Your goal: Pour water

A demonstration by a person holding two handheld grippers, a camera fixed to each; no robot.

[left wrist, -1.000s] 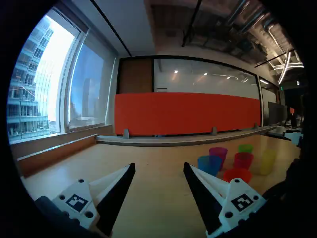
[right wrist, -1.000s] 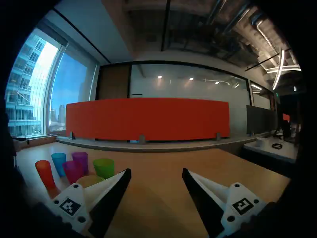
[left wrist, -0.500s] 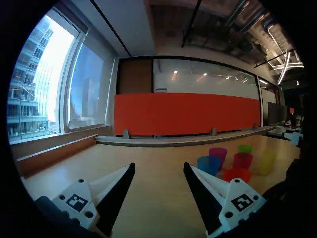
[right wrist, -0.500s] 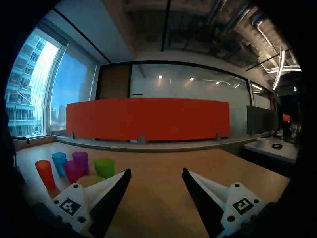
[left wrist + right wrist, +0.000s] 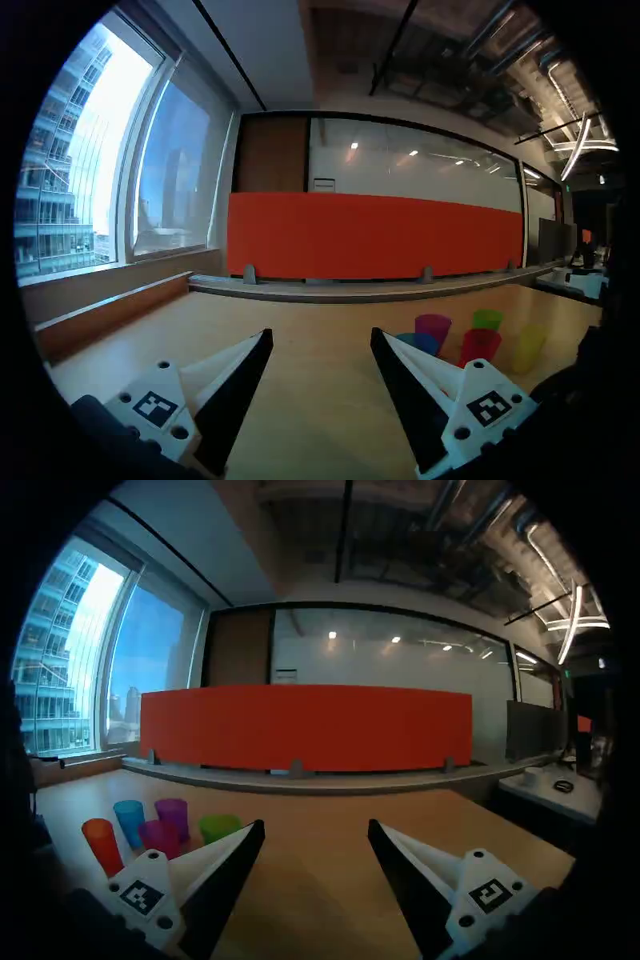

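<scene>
A: Left hand-held gripper (image 5: pixel 321 334)?
B: Fingers spread wide, nothing between them, over the tabletop (image 5: pixel 312 316). Cups (image 5: pixel 433 326) stand ahead, right of its right finger.
A: Right hand-held gripper (image 5: pixel 316 824)?
B: Also wide open, empty. Cups ahead-left; green cup (image 5: pixel 216 827) just behind its left fingertip.

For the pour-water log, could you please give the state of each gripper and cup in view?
Left gripper, open.
Right gripper, open.
Translucent orange plastic cup, upright.
Translucent blue plastic cup, upright.
Translucent purple plastic cup, upright.
Translucent magenta plastic cup, upright.
Translucent green plastic cup, upright.
Translucent yellow plastic cup, upright.
</scene>
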